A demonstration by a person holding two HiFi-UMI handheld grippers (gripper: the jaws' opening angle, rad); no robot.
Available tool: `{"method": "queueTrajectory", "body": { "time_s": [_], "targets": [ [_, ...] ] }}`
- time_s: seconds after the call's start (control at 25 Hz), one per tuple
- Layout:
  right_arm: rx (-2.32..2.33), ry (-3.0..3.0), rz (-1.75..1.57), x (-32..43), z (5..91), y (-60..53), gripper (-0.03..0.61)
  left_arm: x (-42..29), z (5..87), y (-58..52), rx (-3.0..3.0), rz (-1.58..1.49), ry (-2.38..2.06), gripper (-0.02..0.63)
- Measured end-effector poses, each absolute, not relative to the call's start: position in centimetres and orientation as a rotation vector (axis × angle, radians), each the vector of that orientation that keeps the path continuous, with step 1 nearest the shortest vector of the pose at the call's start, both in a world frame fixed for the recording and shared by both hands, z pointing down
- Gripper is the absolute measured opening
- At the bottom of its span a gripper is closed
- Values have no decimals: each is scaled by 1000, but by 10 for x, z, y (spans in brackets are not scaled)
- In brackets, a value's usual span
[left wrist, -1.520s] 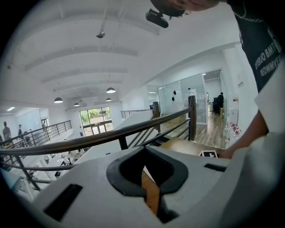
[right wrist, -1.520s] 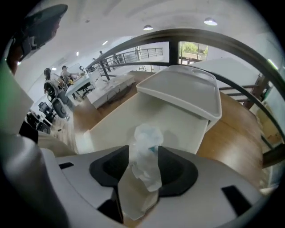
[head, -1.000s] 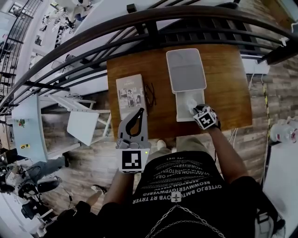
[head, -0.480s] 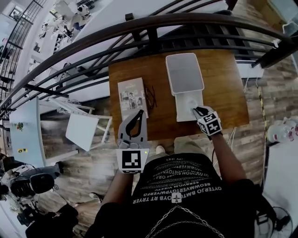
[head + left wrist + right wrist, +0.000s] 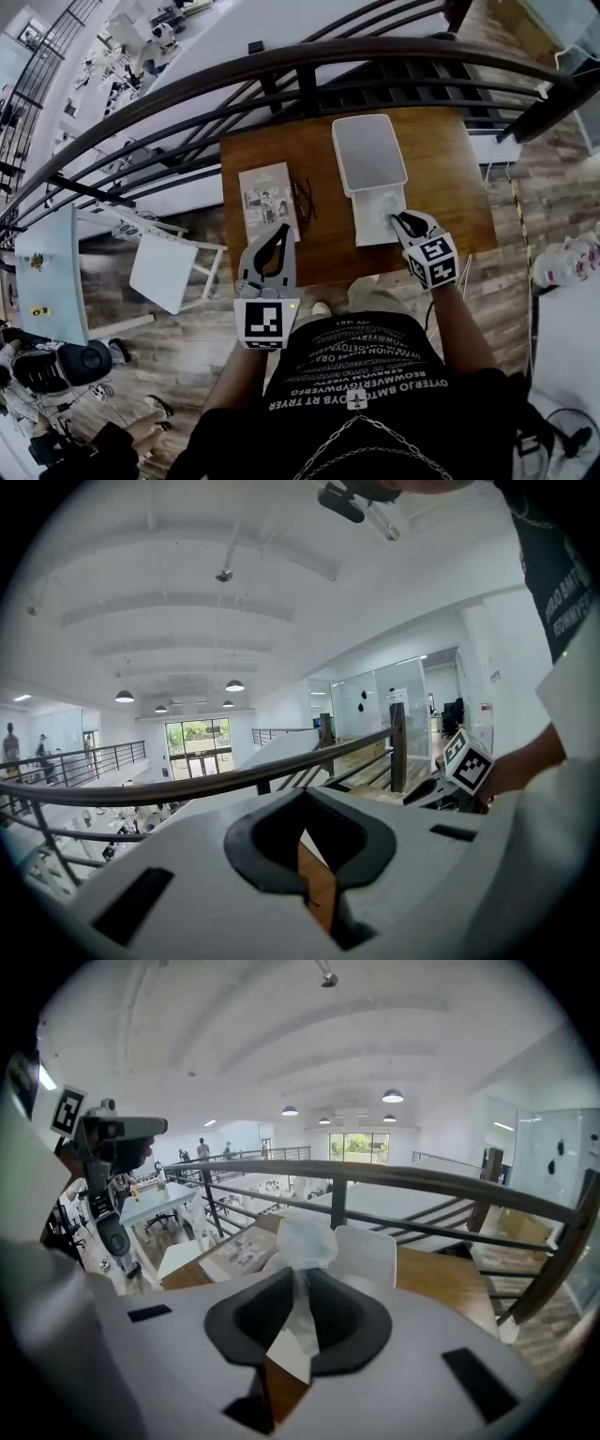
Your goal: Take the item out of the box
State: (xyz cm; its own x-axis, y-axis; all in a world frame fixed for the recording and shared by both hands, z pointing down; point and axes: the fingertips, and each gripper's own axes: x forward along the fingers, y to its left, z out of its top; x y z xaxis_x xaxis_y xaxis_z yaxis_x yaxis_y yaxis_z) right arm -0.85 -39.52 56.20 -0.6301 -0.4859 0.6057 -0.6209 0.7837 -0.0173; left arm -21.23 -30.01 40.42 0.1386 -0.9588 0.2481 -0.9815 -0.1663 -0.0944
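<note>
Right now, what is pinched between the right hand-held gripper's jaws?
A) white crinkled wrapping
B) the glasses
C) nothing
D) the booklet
A: the right hand-held gripper is closed on the white crinkled wrapping, which sticks up past its tips.

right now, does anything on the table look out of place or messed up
Nothing looks spilled or broken. The box lies open with its lid flat at the far end, and the booklet lies flat to its left. The only untidy thing is a crumpled white wrap at the box, pinched in the right gripper.
</note>
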Motion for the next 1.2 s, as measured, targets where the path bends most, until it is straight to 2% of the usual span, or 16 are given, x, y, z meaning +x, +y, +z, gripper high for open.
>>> {"method": "queueTrajectory", "body": {
  "time_s": [0.68,1.2],
  "targets": [
    [887,-2637,69,-38,388,-338,47,-214,374,-259,2396,313,-1933,6],
    [972,-2634,50,-35,366,-292,46,-200,380,-244,2509,281,-1799,6]
  ]
}}
